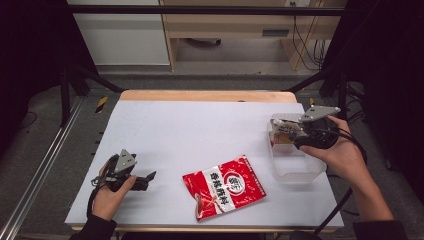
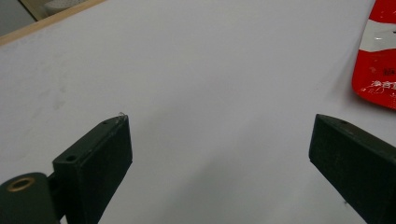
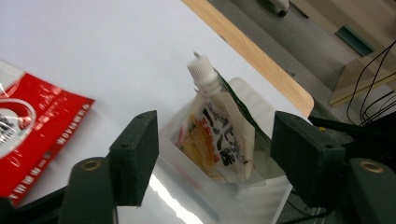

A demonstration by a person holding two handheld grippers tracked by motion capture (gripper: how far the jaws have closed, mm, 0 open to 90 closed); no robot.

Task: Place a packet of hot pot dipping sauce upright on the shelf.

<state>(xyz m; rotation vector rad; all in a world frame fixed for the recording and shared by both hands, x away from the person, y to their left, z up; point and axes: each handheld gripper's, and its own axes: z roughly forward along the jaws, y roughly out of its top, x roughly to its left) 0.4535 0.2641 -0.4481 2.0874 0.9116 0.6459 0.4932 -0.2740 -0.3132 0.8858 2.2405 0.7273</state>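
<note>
- While the right claw (image 3: 212,154) stands open and holds nothing, the spouted pouch (image 3: 217,135) sits just ahead of it, between its jaws' line, leaning upright in the clear tub (image 3: 261,196).
- Pouch judged light, soft, slippery-filmed; best taken at the stiff neck under its white cap (image 3: 201,70).
- Farther left lies a flat red sachet (image 1: 223,187).
- Left claw (image 1: 145,181) open, empty, resting on the desk (image 1: 200,125).

A: Light falls evenly from above on the white worktop (image 1: 200,125); the surroundings sink into darkness.

B: Shadows are soft. Glare streaks the clear container (image 3: 187,205) and red packet (image 1: 224,187). The near jaws are blurred in both gripper views.
</note>
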